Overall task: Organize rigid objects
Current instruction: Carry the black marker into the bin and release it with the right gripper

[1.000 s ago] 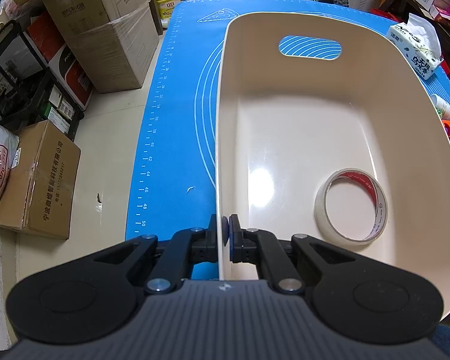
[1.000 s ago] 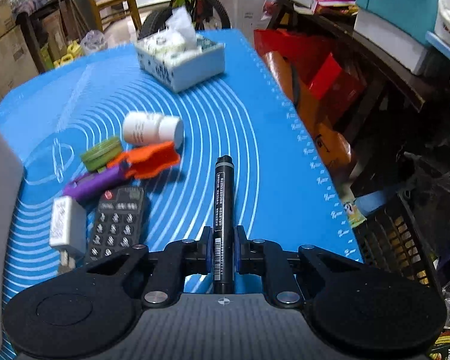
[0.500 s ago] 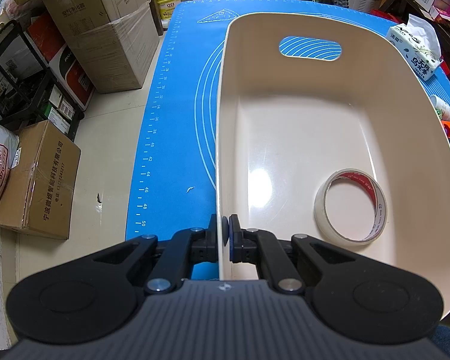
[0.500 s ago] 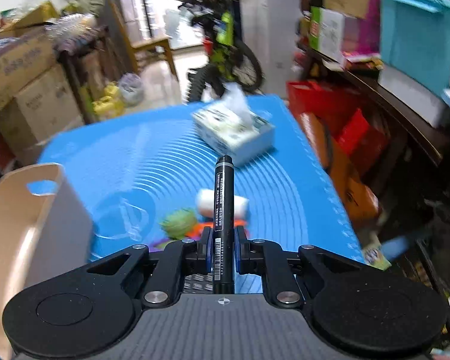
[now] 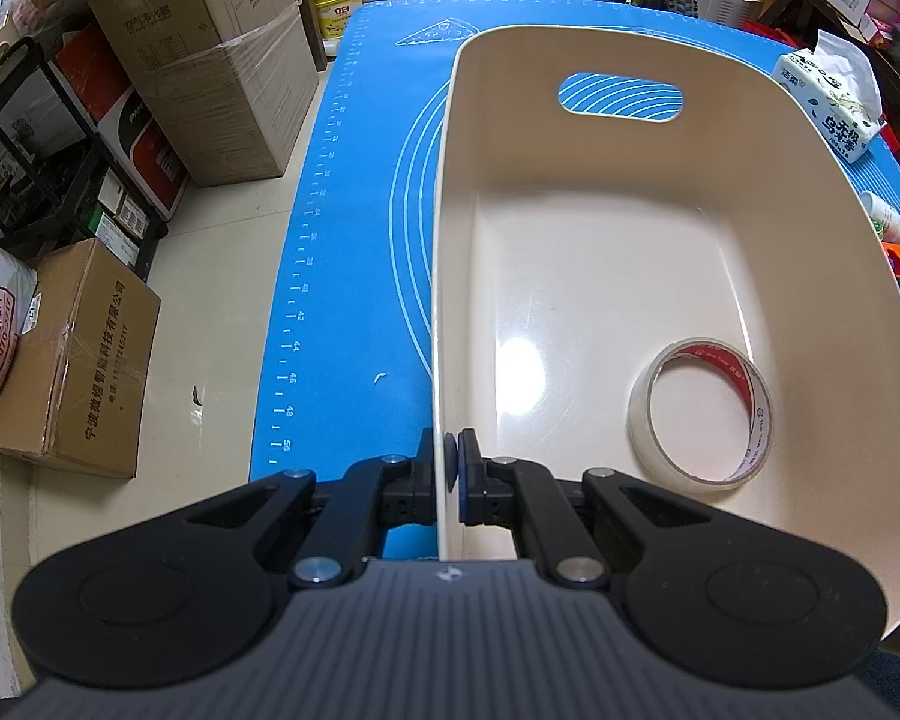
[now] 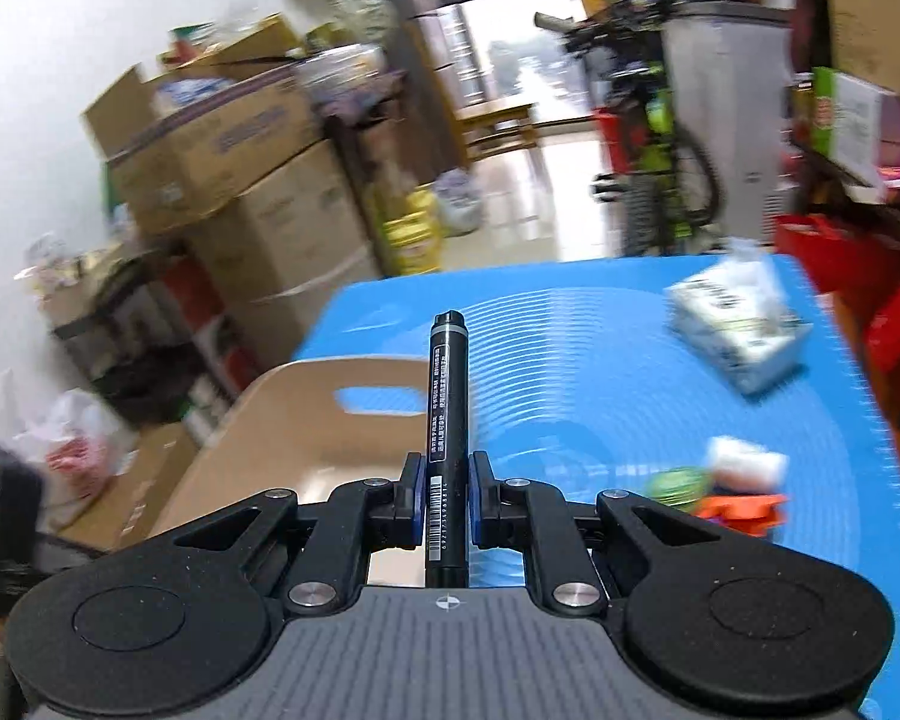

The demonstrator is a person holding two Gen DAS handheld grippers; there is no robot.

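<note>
Left gripper [image 5: 447,468] right at the lens, fingers clamped on the near rim of the cream bin [image 5: 444,240], one pad outside the wall, one inside. Bin sits on the blue mat [image 5: 354,240], long axis running away from the camera. Inside, near-right corner of the floor: a tape roll [image 5: 699,414], clear w/ red-printed core, lying flat, apart from the walls as far as I can tell. Rest of the bin floor is bare, glare spot in the middle. Far wall has an oval handle cutout [image 5: 621,97], mat lines showing thru it.

Right gripper [image 6: 447,501] now: fingers squeezed on a black marker [image 6: 447,420], gripping its lower barrel over the barcode, marker pointing straight ahead along the fingers, tip end up and away. It's up off the mat, held in the air. Below and left of it, the bin [image 6: 294,420] again, seen from the other side, handle cutout just left of the marker.

Further out on the right side of the mat, view's smeared w/ motion blur: an orange item [image 6: 744,510], a green round thing [image 6: 678,483] touching or nearly touching it, a white bottle [image 6: 747,459] just behind, probably lying on its side. Beyond those, a tissue box [image 6: 738,336] near the far-right mat edge. Past the table: stacked cardboard boxes [image 6: 228,138] on the left, a bicycle [image 6: 660,180] at the back.
</note>
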